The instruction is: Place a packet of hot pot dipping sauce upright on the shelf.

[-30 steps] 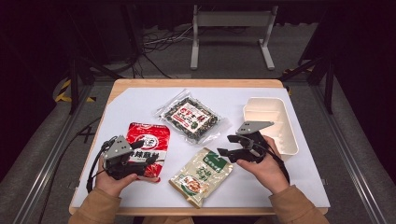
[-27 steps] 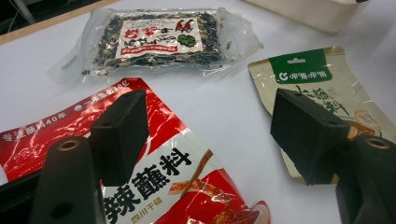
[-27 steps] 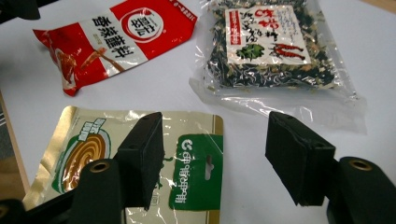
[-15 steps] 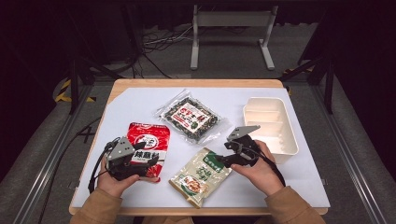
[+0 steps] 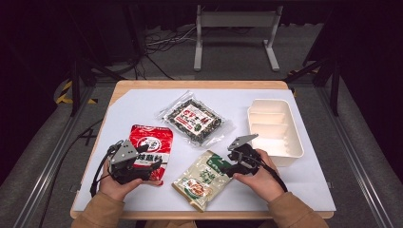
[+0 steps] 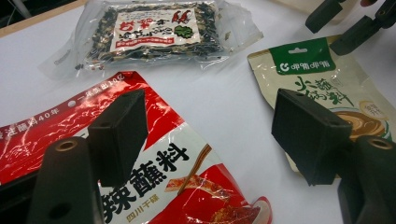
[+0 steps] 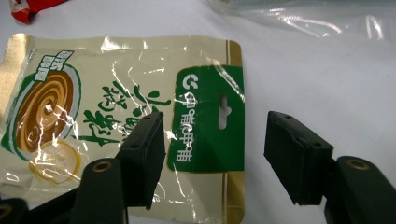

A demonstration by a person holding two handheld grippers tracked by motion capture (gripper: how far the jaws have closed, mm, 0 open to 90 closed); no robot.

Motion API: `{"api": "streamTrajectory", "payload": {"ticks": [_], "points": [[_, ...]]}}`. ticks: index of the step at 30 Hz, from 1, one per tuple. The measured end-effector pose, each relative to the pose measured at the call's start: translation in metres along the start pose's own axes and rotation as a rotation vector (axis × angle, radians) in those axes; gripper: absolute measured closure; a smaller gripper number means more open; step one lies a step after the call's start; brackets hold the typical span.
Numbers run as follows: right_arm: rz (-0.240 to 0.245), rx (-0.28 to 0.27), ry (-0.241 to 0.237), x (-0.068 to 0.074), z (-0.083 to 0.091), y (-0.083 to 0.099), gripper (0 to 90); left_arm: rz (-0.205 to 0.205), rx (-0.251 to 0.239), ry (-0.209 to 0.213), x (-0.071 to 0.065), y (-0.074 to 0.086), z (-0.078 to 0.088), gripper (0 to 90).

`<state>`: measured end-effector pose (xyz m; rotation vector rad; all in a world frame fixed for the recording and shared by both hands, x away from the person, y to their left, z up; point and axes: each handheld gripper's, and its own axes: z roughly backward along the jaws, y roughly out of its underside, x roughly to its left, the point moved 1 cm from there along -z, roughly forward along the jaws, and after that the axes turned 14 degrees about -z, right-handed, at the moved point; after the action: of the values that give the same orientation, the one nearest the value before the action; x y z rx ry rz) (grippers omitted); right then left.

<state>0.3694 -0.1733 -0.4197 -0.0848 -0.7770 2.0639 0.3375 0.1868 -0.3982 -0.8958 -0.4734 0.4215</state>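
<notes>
Dark studio floor with cables and a metal stand surrounds a wooden tabletop [image 5: 199, 85] covered by a white sheet.

Packets: three. One red sauce packet [image 5: 151, 145] at near left; one clear bag of dark dried goods [image 5: 195, 118] with a red-and-white label at centre; one cream-and-green packet [image 5: 202, 179] at near centre.

Containers: one white divided tray [image 5: 275, 128] at right. What can be seen of its compartments holds nothing.

Claws: two, each held in one hand of a person whose tan sleeves enter from the near edge.

Left claw [image 6: 210, 135]: jaws spread wide, gripping nothing. In the left gripper view it hovers low over the red sauce packet [image 6: 154, 168], one jaw above the packet's printed face, the other above bare white sheet just beside the cream-and-green packet [image 6: 327, 93]. The clear bag [image 6: 154, 32] lies beyond.

Right claw [image 7: 215, 154]: jaws spread wide, gripping nothing. In the right gripper view it sits over the green header end of the cream-and-green packet [image 7: 121, 126]; one jaw is above the packet's face, the other above the sheet just past the packet's edge. Whether a jaw touches the packet cannot be told. In the high view this claw [image 5: 227, 167] points left at that packet's upper right corner, with the tray just to its right.
</notes>
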Motion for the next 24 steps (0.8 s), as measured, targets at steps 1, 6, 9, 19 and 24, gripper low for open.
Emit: {"api": "streamTrajectory", "payload": {"ticks": [1, 6, 9, 19, 24], "points": [[-0.002, 0.007, -0.004, -0.001, -0.001, 0.001, 38.0, 0.0, 0.0, 0.0, 0.0, 0.0, 0.0, 27.3], [-0.02, 0.027, -0.017, -0.002, -0.003, 0.003, 37.6, -0.003, 0.004, 0.002, 0.0, 0.0, -0.001, 27.3], [-0.028, 0.04, -0.024, -0.003, -0.005, 0.005, 37.1, -0.004, 0.004, 0.003, 0.0, 0.0, -0.001, 27.3], [-0.06, 0.084, -0.078, -0.003, -0.012, 0.008, 36.3, -0.001, 0.006, 0.004, -0.001, 0.001, -0.001, 27.3], [-0.08, 0.088, -0.121, -0.005, -0.011, 0.008, 36.6, -0.005, 0.008, 0.001, -0.001, 0.001, -0.002, 27.3]]}}
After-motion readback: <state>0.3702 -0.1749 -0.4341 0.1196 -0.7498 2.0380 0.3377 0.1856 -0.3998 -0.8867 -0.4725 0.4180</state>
